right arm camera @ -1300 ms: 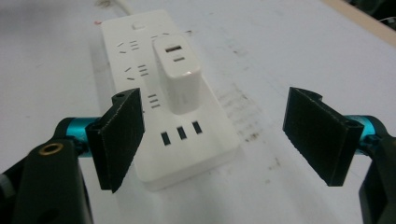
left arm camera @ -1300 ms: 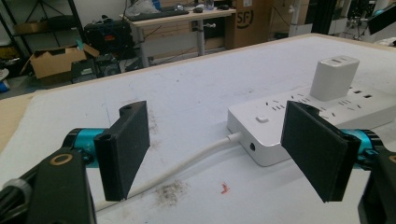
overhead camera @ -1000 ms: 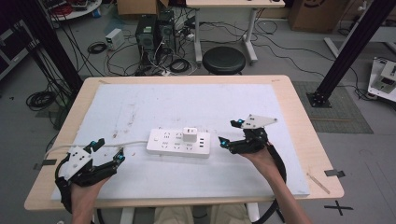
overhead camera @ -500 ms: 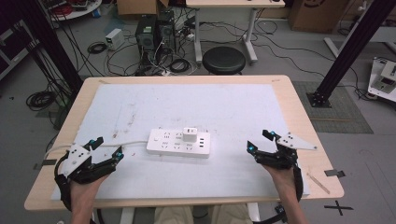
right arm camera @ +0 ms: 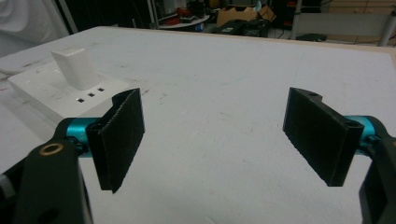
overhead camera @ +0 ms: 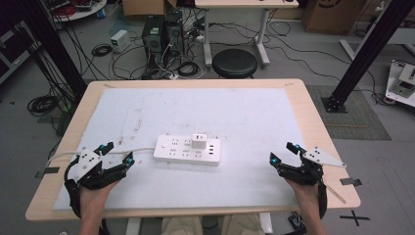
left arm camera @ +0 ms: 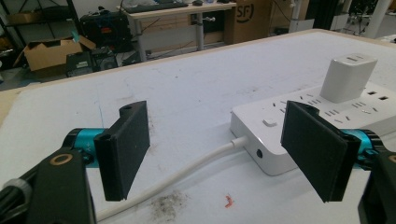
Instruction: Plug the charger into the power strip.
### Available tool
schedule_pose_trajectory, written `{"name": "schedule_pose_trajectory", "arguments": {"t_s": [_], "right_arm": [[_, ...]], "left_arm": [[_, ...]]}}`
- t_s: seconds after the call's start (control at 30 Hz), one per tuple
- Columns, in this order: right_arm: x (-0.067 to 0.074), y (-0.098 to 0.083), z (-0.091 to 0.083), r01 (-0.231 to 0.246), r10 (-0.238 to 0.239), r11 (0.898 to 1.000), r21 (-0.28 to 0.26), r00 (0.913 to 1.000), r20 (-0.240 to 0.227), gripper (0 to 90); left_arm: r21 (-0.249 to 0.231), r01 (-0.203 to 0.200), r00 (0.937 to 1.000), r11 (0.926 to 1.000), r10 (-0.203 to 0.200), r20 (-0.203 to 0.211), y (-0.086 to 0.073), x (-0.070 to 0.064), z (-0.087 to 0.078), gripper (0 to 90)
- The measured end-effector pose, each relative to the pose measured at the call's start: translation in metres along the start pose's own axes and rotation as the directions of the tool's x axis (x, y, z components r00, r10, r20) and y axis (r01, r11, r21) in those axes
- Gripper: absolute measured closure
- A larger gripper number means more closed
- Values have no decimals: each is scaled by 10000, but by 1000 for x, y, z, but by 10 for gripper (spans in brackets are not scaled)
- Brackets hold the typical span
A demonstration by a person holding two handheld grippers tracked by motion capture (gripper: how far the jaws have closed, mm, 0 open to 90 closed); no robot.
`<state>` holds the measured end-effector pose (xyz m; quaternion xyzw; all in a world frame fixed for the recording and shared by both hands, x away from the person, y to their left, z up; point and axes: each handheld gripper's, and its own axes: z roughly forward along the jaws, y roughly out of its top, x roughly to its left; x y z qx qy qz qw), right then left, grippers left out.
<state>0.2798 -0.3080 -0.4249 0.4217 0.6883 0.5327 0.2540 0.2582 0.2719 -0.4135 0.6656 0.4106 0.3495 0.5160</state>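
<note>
A white power strip [overhead camera: 187, 150] lies near the middle of the white mat, with a white charger block [overhead camera: 198, 142] plugged into its top. Its white cord [overhead camera: 125, 152] runs off to the left. My left gripper [overhead camera: 115, 154] rests at the front left, open and empty, its jaws pointing at the strip's cord end [left arm camera: 261, 151]. The cord [left arm camera: 187, 170] passes between them on the mat. The charger [left arm camera: 348, 78] stands farther along the strip. My right gripper [overhead camera: 283, 152] sits at the front right, open and empty, well clear of the strip [right arm camera: 65, 95].
The wooden table [overhead camera: 313, 117] carries a white mat [overhead camera: 244, 117] with dark smudges. A small red scrap [left arm camera: 228, 201] lies by the cord. Beyond the far edge are a black stool [overhead camera: 235, 62], computer towers [overhead camera: 152, 34] and floor cables.
My right gripper has drawn back from beside the power strip to the front right of the table, empty. The left gripper has stayed where it was.
</note>
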Motion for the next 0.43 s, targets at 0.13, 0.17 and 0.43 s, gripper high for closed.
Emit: {"name": "schedule_pose_trajectory", "arguments": {"t_s": [0.13, 0.17, 0.43], "right_arm": [[-1, -1, -2, -61, 61, 10000, -35, 10000, -29, 212], [-1, -1, -2, -43, 43, 10000, -22, 10000, -14, 212], [-2, 0, -5, -62, 62, 10000, -64, 10000, 32, 211]], "left_arm": [[18, -41, 10000, 10000, 41, 41, 1, -1, 2, 238], [39, -67, 9999, 10000, 67, 85, 1, -2, 3, 238], [21, -109, 9998, 9999, 109, 144, 2, -5, 7, 238]]}}
